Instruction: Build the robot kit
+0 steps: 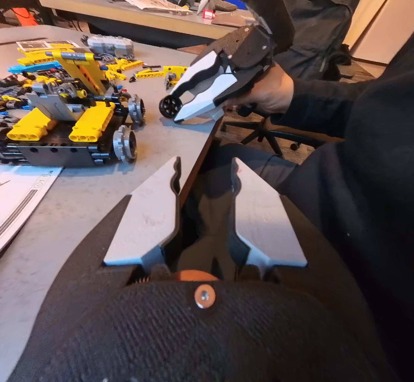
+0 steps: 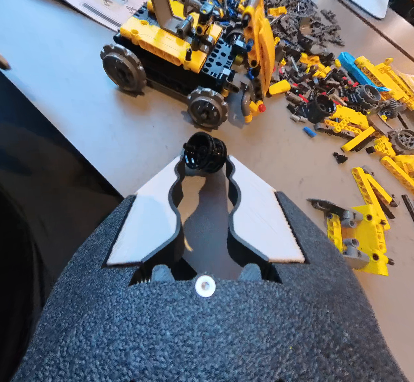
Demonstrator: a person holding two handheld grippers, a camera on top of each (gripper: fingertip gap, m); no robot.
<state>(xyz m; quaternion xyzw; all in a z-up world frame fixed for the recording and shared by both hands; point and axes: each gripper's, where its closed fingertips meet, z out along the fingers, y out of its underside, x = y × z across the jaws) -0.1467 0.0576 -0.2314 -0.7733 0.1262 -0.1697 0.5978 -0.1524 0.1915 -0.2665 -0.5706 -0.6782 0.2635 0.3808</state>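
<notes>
- Right tool [image 2: 204,158]: fingertips clamped on a black wheel hub [image 2: 202,152], held just above the grey table [image 2: 67,93].
- Left tool [image 1: 205,165]: fingers spread apart, nothing between them, hovering over the table edge [image 1: 197,147].
- Yellow-and-black brick vehicle [image 2: 179,57]: at 12 o'clock from the hub, near but apart.
- Loose brick parts [image 2: 336,102]: scattered at 2 o'clock.
- Instruction booklet [image 1: 20,199]: at 9 o'clock of the left tool.

The right tongs [image 2: 204,158] pinch a black wheel hub [image 2: 202,152] near the yellow toy vehicle [image 2: 179,42].
</notes>
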